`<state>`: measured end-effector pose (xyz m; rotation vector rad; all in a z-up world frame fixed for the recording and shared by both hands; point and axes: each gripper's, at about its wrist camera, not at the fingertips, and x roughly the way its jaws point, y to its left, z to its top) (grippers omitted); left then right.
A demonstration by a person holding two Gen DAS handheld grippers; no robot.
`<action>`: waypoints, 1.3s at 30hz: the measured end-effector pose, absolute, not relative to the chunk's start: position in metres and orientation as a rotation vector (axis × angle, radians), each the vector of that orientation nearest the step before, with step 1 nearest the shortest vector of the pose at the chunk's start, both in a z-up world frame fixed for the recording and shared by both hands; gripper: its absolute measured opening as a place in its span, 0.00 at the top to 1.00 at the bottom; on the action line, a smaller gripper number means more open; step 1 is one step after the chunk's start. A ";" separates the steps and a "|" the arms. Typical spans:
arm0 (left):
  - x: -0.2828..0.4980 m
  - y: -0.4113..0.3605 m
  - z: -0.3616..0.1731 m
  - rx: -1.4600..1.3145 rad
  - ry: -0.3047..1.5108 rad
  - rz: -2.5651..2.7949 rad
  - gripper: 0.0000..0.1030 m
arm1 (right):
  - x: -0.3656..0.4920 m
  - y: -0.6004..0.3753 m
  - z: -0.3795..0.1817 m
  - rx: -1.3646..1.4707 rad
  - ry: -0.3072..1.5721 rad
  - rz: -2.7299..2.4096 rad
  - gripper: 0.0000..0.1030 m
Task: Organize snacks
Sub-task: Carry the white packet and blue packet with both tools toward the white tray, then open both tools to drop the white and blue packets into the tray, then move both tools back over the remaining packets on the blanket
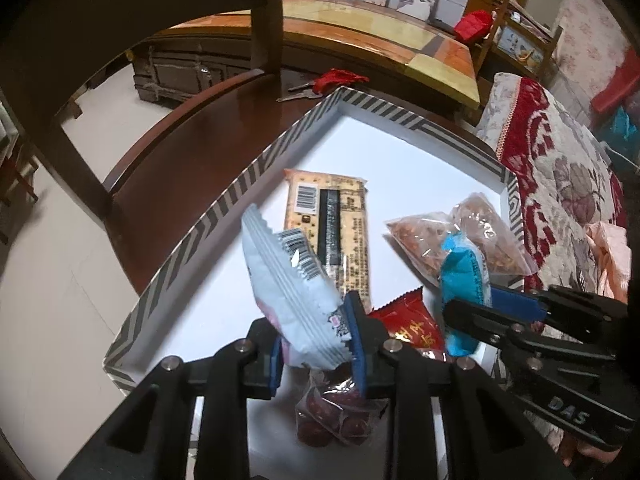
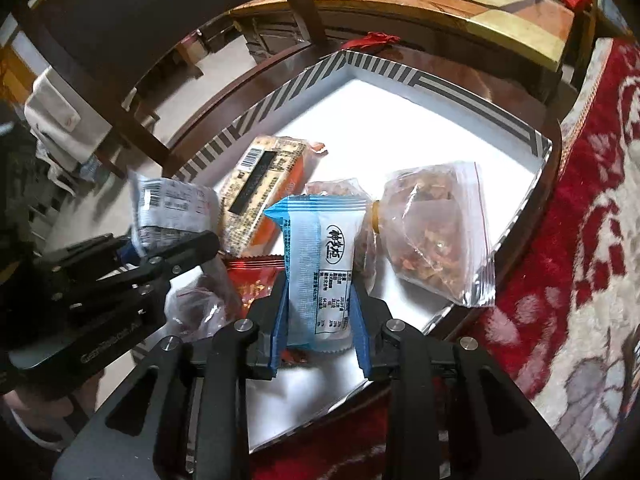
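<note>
Glossy wooden chair seat [image 1: 192,148], crinkly plastic zip bag [image 2: 432,240] — matt white tray [image 1: 360,152]

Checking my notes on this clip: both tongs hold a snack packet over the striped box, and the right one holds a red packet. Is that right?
Not quite: the right tongs hold a blue-and-white packet, as the right wrist view shows. The red packet lies in the striped box. The left tongs do hold a white packet over it.
</note>
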<state>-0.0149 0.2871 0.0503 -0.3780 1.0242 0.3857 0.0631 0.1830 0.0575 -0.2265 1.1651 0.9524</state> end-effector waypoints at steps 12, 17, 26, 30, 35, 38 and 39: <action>-0.020 0.278 0.061 -0.355 0.994 0.398 0.32 | 0.049 0.166 0.070 -0.172 1.133 0.967 0.56; -0.022 0.269 0.072 -0.330 0.966 0.394 0.25 | 0.044 0.148 0.080 -0.131 1.102 0.963 0.56; -0.018 0.232 0.095 -0.279 0.927 0.310 0.20 | 0.039 0.100 0.088 -0.094 1.085 0.910 0.56; -0.012 0.210 0.099 -0.257 0.927 0.254 0.19 | 0.037 0.072 0.090 -0.084 1.072 0.874 0.56; -0.001 0.179 0.098 -0.221 0.954 0.173 0.18 | 0.041 0.026 0.085 -0.042 1.087 0.808 0.56; 0.004 0.160 0.098 -0.199 0.961 0.134 0.18 | 0.041 -0.004 0.078 -0.010 1.099 0.756 0.56; 0.006 0.154 0.098 -0.193 0.964 0.124 0.18 | 0.041 -0.013 0.078 -0.002 1.101 0.744 0.56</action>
